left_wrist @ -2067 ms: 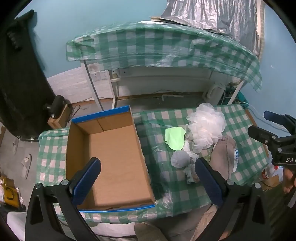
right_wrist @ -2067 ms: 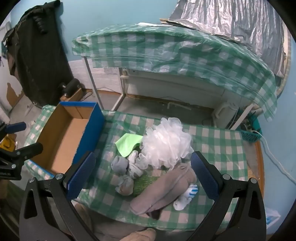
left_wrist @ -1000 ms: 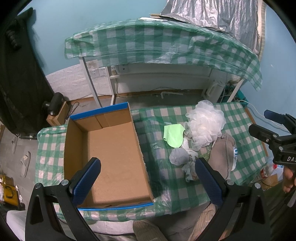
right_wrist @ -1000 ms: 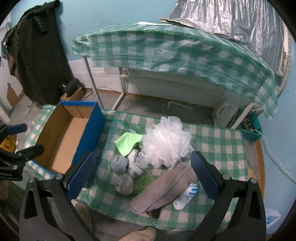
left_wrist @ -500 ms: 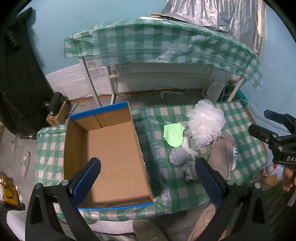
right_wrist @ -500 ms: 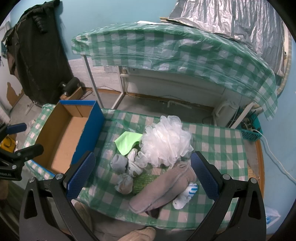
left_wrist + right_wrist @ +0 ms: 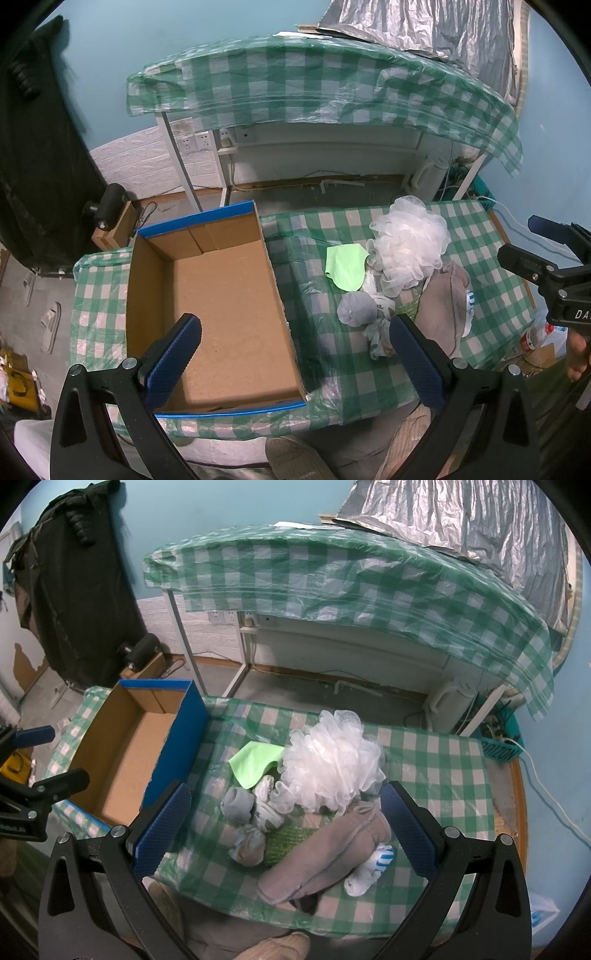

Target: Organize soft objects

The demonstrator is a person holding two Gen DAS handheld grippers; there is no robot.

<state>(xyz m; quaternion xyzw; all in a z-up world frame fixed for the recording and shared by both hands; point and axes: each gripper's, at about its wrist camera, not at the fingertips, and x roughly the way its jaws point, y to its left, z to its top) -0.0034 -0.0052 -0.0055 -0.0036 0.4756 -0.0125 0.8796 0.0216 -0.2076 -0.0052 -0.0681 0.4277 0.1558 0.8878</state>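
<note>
Left tool (image 7: 295, 343), right tool (image 7: 284, 812) spread, nothing pinched; frilly mesh pouf (image 7: 332, 764), fuzzy taupe slippers (image 7: 325, 860), corrugated cardboard box (image 7: 221, 295).

far: table draped in green checked cloth (image 7: 351, 587) | silver foil sheet (image 7: 461, 520) on it, right | under it: white kettle (image 7: 448, 701), wall sockets (image 7: 201, 140) | far left: black clothing (image 7: 74, 576) hanging | left floor: slippers (image 7: 50, 325)
</note>
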